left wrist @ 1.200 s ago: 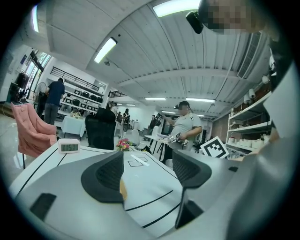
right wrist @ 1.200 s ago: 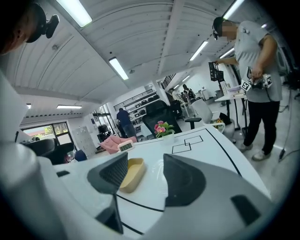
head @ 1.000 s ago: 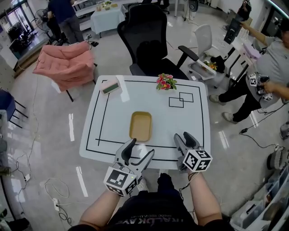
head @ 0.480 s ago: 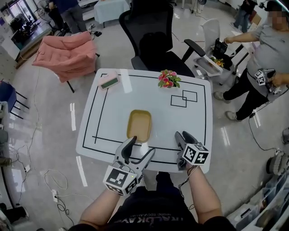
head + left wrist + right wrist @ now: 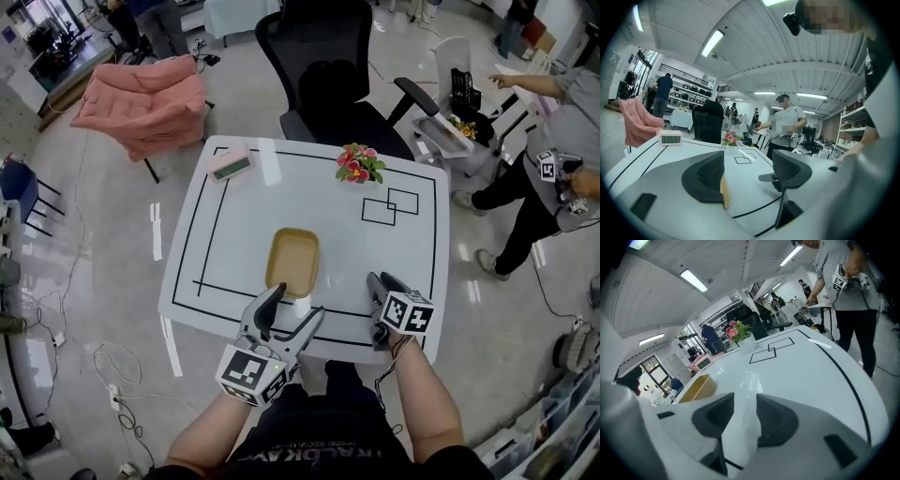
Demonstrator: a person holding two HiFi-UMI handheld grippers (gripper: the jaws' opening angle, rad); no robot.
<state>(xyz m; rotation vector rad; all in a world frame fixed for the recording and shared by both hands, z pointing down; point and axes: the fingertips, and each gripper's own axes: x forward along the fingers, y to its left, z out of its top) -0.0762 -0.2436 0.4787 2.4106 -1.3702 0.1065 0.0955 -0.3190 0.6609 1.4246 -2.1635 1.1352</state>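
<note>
A shallow yellow tray [image 5: 292,262] lies in the middle of the white table [image 5: 234,234], inside its black border line. My left gripper [image 5: 298,302] hovers at the near edge just behind the tray, open, with nothing between its fingers. In the left gripper view only a sliver of the tray [image 5: 724,193] shows past the left jaw of that gripper [image 5: 747,166]. My right gripper [image 5: 383,278] is at the near right edge, its jaws a narrow gap apart and empty. In the right gripper view the tray [image 5: 696,389] sits to the left of this gripper [image 5: 745,411].
At the table's far edge stand a small pot of flowers [image 5: 357,164] and a pink digital clock [image 5: 231,164]. Two overlapping black squares [image 5: 391,206] are drawn at the far right. A black office chair [image 5: 328,66] and a pink chair [image 5: 141,94] stand beyond. A person [image 5: 562,159] stands at the right.
The right gripper's jaws have narrowed and it now points lower across the table. The left gripper has stayed open in about the same place. The standing person has shifted.
</note>
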